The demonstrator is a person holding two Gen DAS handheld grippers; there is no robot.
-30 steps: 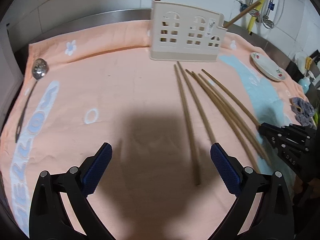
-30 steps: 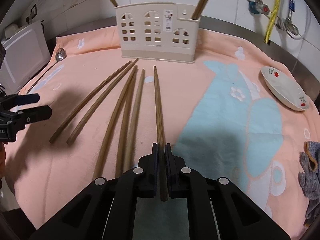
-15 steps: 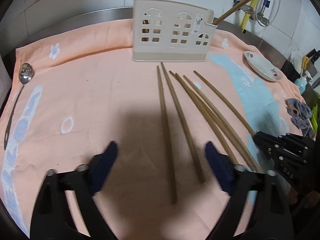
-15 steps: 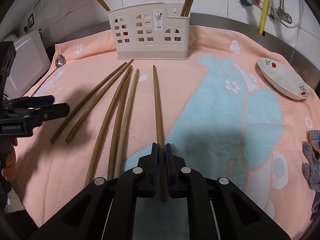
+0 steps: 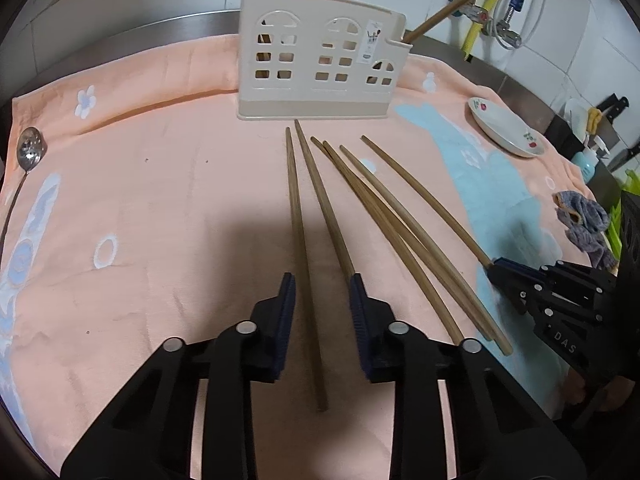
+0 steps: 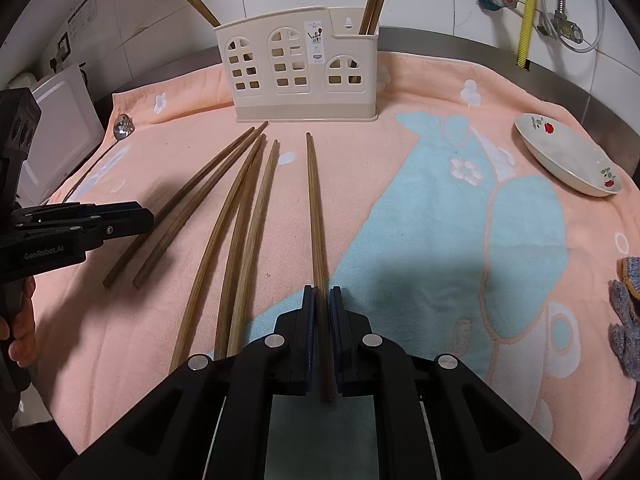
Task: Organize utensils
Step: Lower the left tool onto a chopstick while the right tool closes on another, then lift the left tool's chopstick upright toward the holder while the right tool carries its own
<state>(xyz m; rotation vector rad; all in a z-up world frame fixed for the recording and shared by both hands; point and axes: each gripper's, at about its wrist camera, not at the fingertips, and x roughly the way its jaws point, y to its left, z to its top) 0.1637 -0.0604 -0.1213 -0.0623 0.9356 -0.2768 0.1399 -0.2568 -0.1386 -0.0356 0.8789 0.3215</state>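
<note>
Since 1 second earlier the left gripper (image 5: 322, 300) had slid right across the towel (image 5: 160, 208) and narrowed its jaws from wide apart to a part-open gap around the leftmost chopstick (image 5: 300, 248), while the right gripper (image 6: 322, 312) had stayed clamped on its own chopstick (image 6: 316, 216) with the far tip swinging slightly.

The left chopstick lay flat between the left fingers, its thick end reaching back below them, apparently not yet pinched. A second chopstick (image 5: 324, 204) ran just beside it, and its near end disappeared at the right finger (image 5: 358, 308). That was the likely trouble: closing further could trap both sticks, or nudge the second one aside, or roll the first off the pads because it lay slightly off-centre. Soft towel under the fingertips could also snag.

The right gripper was closed tight on the rightmost chopstick, held near its thick end, the thin tip pointing ahead toward the holder (image 6: 300, 76), where 3 sticks already stood. Gripped so far back, the long stick could droop or pivot when lifted and miss a slot. 3 more chopsticks (image 6: 240, 232) lay just left of the right gripper.
</note>
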